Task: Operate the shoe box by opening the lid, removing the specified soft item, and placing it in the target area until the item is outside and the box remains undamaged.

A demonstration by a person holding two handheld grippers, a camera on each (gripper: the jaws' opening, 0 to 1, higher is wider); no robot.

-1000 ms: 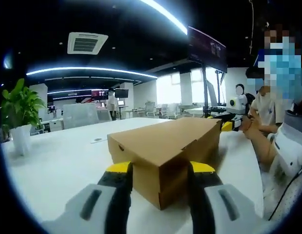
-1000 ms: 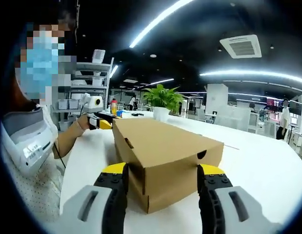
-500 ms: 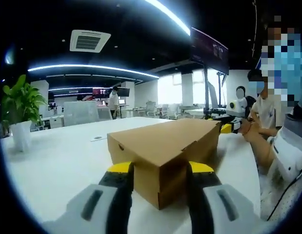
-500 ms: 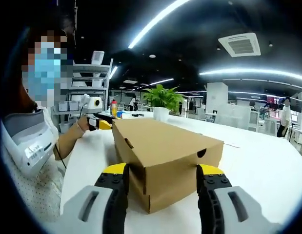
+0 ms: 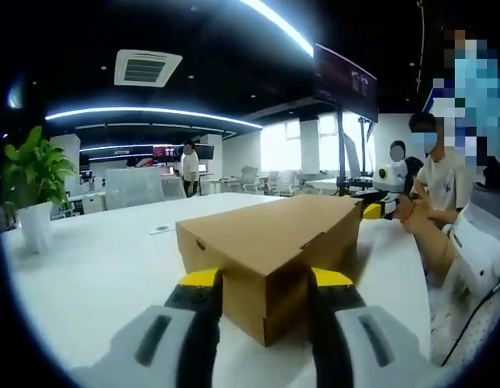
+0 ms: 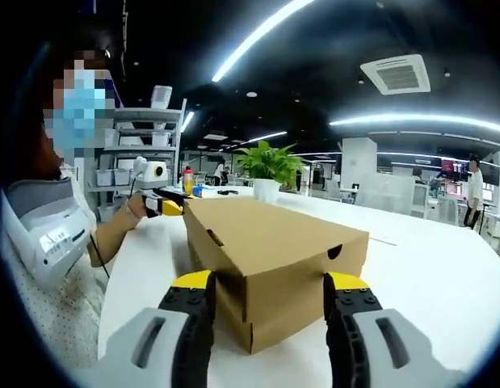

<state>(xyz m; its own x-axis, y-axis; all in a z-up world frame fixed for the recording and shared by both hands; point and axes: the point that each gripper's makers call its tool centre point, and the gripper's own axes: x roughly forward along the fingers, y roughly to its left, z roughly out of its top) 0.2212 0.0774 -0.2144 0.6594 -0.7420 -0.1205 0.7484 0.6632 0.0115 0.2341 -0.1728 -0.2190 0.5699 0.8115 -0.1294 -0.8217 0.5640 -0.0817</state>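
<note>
Lid-opening step: shoe box [image 5: 270, 250] sits closed on white table [image 5: 96, 267], left gripper [image 5: 262, 283] & right gripper [image 6: 266, 284] open, straddling opposite ends w/ lid unlifted; next, prob raise lid gently.

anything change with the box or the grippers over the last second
Nothing has visibly changed. The shoe box still sits closed on the white table, with the left gripper and the right gripper each holding open jaws on either side of a box end, as before. Only the views shift a little.
</note>
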